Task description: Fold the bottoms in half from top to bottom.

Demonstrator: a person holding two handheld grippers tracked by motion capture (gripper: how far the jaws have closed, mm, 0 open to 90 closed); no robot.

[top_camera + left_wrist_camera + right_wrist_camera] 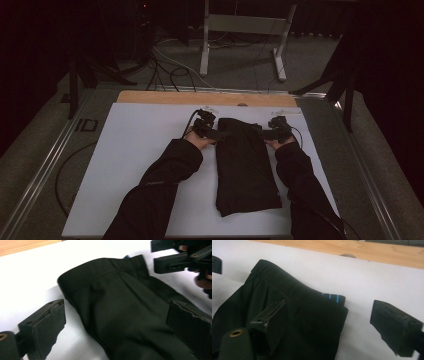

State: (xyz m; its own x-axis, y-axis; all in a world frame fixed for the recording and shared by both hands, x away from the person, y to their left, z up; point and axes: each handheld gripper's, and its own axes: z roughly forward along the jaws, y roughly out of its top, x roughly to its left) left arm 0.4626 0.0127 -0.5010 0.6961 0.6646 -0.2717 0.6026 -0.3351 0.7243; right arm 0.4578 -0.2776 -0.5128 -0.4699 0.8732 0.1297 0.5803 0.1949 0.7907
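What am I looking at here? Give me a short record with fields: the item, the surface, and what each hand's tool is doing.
item: folded black garment, blue stripes at its far edge
surface: white board on a wooden table
left tool: open, at the garment's far left corner, one jaw over the cloth, one over the board
right tool: open, at the far right corner, straddling the edge
held: nothing gripped yet

My high view is dim, its upper corners nearly black, and only the white sheet (140, 150) catches light. My two gripper views are brighter but soft. The jaws blur at the bottom edges. The dark garment (125, 315) shows hardly any detail.
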